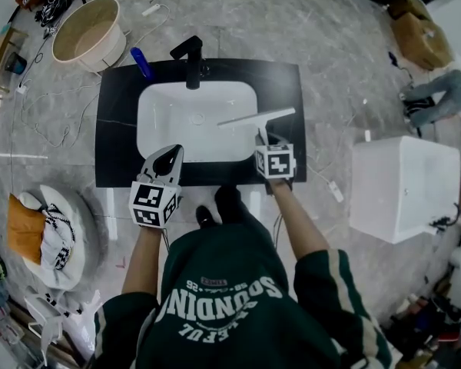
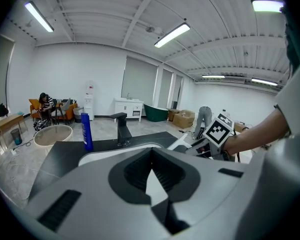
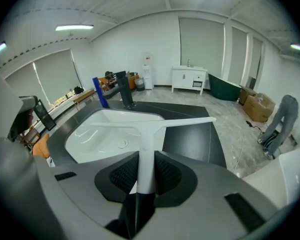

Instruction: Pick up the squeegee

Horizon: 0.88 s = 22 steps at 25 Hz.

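Holding the squeegee (image 3: 149, 126) by its handle in the right gripper (image 3: 140, 160), clamped tight, over the right side of the sink (image 1: 163, 106). Pointing the handle away from the body, blade across its far end like the top of a T, running left to right with the right end a bit farther back. Hovering the left gripper (image 2: 150, 154) at the sink's near rim, pinched closed on nothing. Beyond that, on the black counter (image 1: 117, 129): a faucet (image 1: 192, 61) and a blue bottle (image 1: 140, 62) just to its left.
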Each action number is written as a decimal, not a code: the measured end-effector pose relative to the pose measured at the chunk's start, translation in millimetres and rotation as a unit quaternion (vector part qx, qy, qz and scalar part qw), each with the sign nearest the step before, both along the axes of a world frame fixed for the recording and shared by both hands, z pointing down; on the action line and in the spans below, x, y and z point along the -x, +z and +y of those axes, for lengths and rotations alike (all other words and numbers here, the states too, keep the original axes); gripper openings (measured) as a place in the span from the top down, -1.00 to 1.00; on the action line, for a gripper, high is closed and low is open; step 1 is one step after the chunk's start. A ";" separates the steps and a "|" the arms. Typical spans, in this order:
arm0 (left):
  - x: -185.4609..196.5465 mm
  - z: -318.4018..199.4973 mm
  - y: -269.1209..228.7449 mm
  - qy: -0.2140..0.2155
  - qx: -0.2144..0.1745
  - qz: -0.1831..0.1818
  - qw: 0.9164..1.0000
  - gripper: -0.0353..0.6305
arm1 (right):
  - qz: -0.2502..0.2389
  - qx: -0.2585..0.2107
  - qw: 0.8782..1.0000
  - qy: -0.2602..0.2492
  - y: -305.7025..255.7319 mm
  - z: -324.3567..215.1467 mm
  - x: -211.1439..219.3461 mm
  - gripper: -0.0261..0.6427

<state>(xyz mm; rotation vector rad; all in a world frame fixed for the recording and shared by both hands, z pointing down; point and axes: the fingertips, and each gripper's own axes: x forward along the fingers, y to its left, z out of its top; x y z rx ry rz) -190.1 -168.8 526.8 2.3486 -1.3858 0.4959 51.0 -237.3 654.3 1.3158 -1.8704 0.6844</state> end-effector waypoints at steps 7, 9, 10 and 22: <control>10.9 6.5 -17.6 -0.007 -0.026 -0.001 1.000 0.89 | -0.026 -0.038 0.999 -0.012 -35.6 13.2 21.2 0.71; 12.5 7.8 -22.0 -0.009 -0.032 -0.001 0.999 0.89 | -0.038 -0.052 0.998 -0.016 -46.0 15.9 26.8 0.71; 13.0 8.6 -24.1 -0.009 -0.035 -0.001 0.999 0.89 | -0.044 -0.058 0.997 -0.018 -51.6 17.6 29.2 0.71; 30.5 7.7 -55.9 -0.019 -0.074 -0.003 0.997 0.89 | -0.083 -0.158 0.984 -0.028 -139.2 24.2 45.4 0.71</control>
